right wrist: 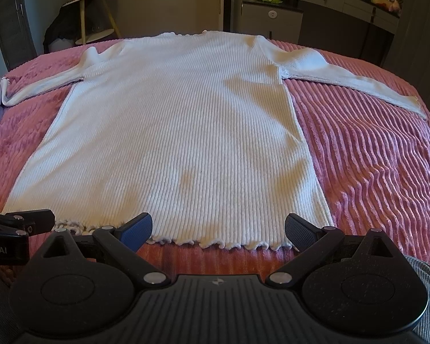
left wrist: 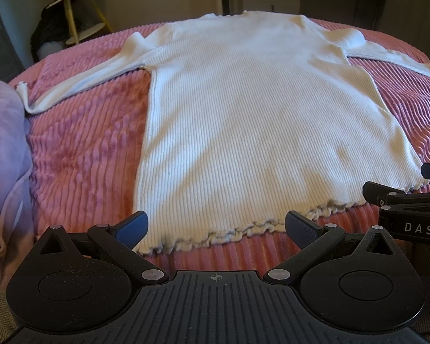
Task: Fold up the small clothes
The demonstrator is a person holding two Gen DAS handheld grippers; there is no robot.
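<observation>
Bedspread [left wrist: 86,149], pink, ribbed, covers bed. White ribbed sweater [left wrist: 258,120] lies flat on bedspread, sleeves spread, ruffled hem nearest grippers. Left gripper [left wrist: 216,226] spread wide, empty, at hem's left part. Right gripper [right wrist: 218,228] spread wide, empty, at hem's right part.

Sweater [right wrist: 172,132] lies flat on bedspread [right wrist: 367,166], sleeves outspread.

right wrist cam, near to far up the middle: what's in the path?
Right gripper → frilled hem → white sweater → collar → far edge of the pink bedspread → grey cabinet.
</observation>
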